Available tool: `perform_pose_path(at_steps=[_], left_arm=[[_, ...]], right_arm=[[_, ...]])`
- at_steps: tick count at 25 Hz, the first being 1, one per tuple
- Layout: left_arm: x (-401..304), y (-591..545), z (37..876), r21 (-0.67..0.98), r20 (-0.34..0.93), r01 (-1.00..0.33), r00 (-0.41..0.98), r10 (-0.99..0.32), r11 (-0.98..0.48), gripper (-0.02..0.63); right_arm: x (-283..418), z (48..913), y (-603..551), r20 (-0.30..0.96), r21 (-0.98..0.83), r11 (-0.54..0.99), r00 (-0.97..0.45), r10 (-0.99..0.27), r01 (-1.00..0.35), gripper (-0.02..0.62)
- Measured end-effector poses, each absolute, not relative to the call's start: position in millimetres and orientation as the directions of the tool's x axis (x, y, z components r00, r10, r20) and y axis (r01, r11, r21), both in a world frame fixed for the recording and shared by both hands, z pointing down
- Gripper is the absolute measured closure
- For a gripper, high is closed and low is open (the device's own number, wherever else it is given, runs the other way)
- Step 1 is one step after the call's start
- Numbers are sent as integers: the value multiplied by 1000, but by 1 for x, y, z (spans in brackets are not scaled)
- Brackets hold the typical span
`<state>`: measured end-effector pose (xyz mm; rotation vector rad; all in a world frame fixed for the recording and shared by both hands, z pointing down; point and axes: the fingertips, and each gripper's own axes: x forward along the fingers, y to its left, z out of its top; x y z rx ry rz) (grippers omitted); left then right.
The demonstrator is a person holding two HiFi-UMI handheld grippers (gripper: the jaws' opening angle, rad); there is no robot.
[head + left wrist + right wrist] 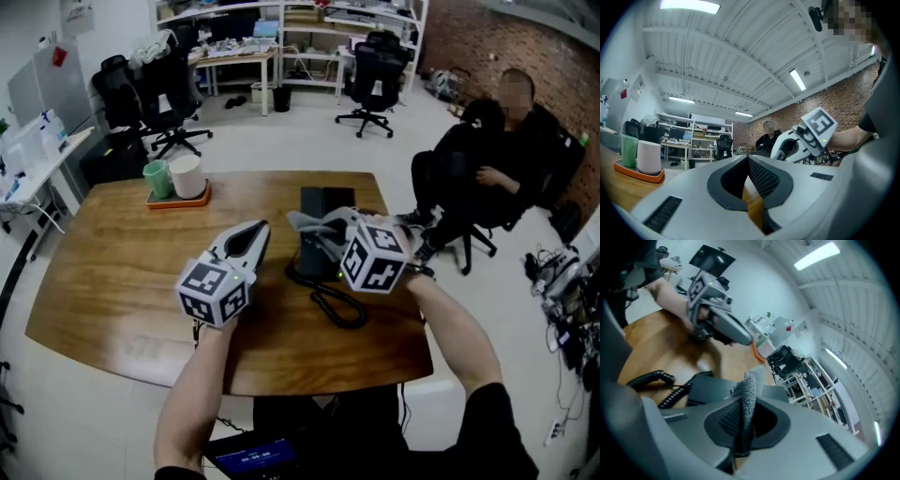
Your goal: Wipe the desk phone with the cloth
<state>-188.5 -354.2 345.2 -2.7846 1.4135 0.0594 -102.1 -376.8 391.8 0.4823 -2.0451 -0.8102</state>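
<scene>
The black desk phone (323, 211) lies mid-table on the wooden desk (112, 281), its coiled cord (337, 305) looping toward me. Just over the phone's near end, my right gripper (317, 227) is shut on a grey cloth (305, 221). The right gripper view shows the cloth (751, 390) pinched upright between the jaws of that gripper (744, 420), with the phone (710, 387) and cord (649, 378) below. My left gripper (260, 232) hovers left of the phone, apart from it. In its own view the left gripper (748, 160) has its jaws together and holds nothing.
An orange tray (176, 200) with a green cup (157, 178) and a white cup (187, 174) stands at the desk's far left. A person sits in a chair (487, 173) off the right side. Office chairs (373, 70) and shelves lie behind.
</scene>
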Motion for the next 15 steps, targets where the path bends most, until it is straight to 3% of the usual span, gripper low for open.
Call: perform_pose_path(at_steps=[4,6,10,13,15], left_arm=[[-192,-354,347,3,-46,-821,570,-820,-571,615],[-173,-356,347,6,-51,-806,590,-806,-591,614],[-193,-353,347,6,-42,-814,580,-813,-581,614],[-191,-356,349,8,-43,-807,589,-807,-590,615],[-191,-355,350,9,-45,-808,588,-808,-589,614]], right_arm=[[-101,420,-320,686,664,720,-548,-479,203,571],[-80,419,-312,721,636,733,-524,-453,241,571],[-98,363,-377,560,708,706,-591,-581,-22,571],[-84,330,-441,435,734,631,-539,-721,-252,571],[-79,328,-468,422,723,616,-506,-752,-313,571]])
